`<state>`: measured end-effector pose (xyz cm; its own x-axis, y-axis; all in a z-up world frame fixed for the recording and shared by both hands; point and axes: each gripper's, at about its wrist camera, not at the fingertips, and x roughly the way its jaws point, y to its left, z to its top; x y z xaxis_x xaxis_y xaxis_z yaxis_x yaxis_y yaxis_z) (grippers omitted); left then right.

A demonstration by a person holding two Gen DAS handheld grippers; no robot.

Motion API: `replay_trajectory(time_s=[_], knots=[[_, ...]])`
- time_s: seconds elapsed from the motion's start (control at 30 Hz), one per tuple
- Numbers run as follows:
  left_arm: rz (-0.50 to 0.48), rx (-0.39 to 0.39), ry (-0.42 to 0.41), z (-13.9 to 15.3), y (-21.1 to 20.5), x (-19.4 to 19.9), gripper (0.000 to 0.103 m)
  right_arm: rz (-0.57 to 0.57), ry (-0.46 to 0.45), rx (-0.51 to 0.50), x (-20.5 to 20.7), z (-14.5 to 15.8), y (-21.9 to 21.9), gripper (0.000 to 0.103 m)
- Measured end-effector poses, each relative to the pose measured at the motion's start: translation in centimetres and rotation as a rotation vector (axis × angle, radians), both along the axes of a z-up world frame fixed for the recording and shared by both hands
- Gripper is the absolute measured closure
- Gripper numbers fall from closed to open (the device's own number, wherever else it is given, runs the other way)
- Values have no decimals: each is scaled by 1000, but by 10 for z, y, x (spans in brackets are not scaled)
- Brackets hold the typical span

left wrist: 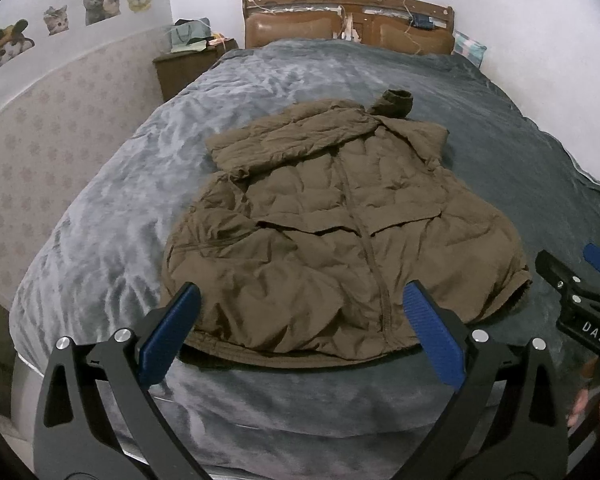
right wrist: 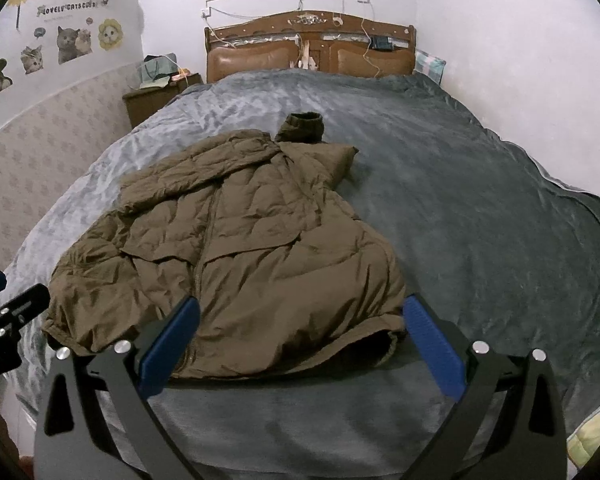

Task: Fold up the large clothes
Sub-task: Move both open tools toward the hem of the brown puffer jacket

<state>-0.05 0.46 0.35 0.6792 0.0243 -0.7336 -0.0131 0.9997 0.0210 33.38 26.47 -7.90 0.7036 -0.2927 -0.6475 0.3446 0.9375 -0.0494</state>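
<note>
An olive-brown puffer jacket lies on a grey bed blanket, zipper up, hem toward me. Its sleeves are folded across the chest, with one cuff sticking out at the far end. It also shows in the right wrist view. My left gripper is open and empty, just above the hem's near edge. My right gripper is open and empty, at the hem's right part; it also shows at the right edge of the left wrist view. The left gripper shows at the left edge of the right wrist view.
A wooden headboard stands at the far end of the bed. A brown nightstand with bags sits at the far left by the wall with cat stickers. The bed's near edge is right below the grippers.
</note>
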Motion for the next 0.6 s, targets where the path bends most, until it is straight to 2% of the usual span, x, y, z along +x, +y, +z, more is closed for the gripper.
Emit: replay_trajectory(time_s=[0.6], knots=[[15,-5,-1,0,9,-2,3,3,1,7,-2,-1,0,2]])
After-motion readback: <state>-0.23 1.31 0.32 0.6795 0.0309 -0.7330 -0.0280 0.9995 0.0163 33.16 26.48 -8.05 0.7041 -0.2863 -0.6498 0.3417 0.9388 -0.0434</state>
